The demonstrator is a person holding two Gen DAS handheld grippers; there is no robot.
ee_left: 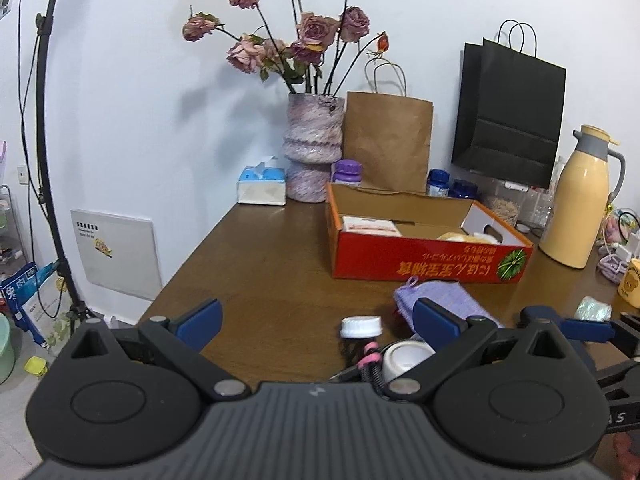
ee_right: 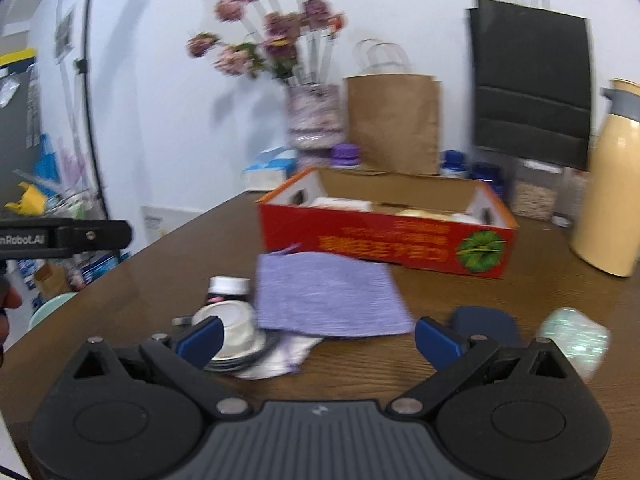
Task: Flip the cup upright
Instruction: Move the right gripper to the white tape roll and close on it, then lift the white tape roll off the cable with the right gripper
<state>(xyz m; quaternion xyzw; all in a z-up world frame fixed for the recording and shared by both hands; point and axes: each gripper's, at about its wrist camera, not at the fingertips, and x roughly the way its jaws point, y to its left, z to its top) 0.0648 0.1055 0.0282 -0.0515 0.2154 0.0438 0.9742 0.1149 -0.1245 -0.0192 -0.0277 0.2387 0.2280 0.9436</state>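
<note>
Both my sets of fingers are spread wide, holding nothing. The white cup [ee_right: 232, 330] sits upside down right behind my right gripper's [ee_right: 318, 336] left fingertip, jammed against a purple cloth [ee_right: 328, 294]. Bare desk [ee_left: 260, 264] ahead of my left gripper [ee_left: 318, 322].

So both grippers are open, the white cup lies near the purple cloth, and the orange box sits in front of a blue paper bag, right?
Not quite: the bag behind the orange box is brown, not blue, as the left wrist view shows. Both the left gripper and right gripper are open, and the white cup lies by the purple cloth.
</note>
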